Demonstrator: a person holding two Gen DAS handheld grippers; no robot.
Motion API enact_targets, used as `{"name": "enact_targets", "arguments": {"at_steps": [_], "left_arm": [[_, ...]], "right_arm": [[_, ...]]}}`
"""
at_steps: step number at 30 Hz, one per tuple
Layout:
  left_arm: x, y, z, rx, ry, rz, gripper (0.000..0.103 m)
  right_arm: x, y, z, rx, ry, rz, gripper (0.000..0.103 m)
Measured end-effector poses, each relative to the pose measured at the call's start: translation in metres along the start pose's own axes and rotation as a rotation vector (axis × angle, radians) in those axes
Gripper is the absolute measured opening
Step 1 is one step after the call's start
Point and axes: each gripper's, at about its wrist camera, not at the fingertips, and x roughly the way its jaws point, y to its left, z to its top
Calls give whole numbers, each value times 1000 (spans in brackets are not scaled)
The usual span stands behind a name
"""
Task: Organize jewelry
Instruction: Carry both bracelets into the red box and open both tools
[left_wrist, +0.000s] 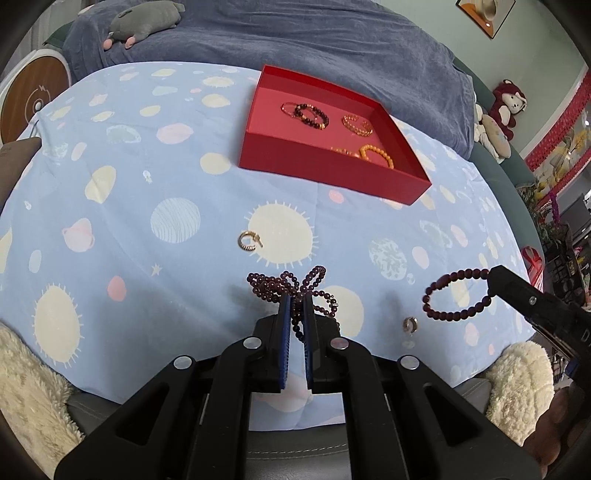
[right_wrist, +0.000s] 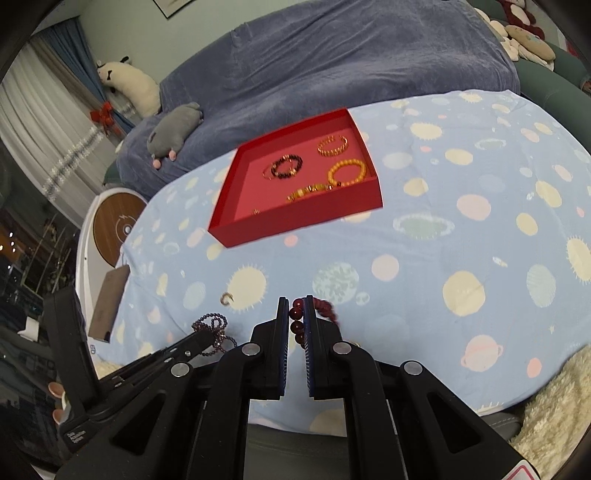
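Observation:
My left gripper is shut on a long purple bead necklace that lies bunched on the blue cloth; it also shows in the right wrist view. My right gripper is shut on a dark red bead bracelet, held as an open loop above the cloth. A red tray ahead holds several bracelets: dark and orange ones. A gold hoop earring lies on the cloth in front of the left gripper. A small silver ring lies near the front edge.
The table wears a blue planet-print cloth. A sofa under a blue-grey cover stands behind it with a grey plush toy. Cream fleece lies at both front corners. A round white and wood appliance stands at the left.

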Motion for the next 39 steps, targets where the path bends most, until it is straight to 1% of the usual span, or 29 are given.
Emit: {"name": "enact_targets", "arguments": {"at_steps": [5,11,16,21,26,30,39], "left_arm": [[-7,-3,11,3,-25,-12,6],[-9,-6,29,6,-45,-20,6],[-5,-11,57,9,-68,-31,6],[1,-20,90,29,-101,-36,6],[12,-28,125,45,-127,-36,6],[26,-31,149,59,-137,-27,6],[67,-32,181,64,-109,-11,6]], "right_arm": [[-10,-1,14,7,-36,7,7],[-6,-6,28,7,-54,-12,7],[3,-4,49,1,-74,-2,7],[13,7,84,-27,-118,9,7],[31,16,120,-48,-150,13,7],[51,21,138,-59,-152,7,7],[104,27,167,-59,-121,15,7]]}}
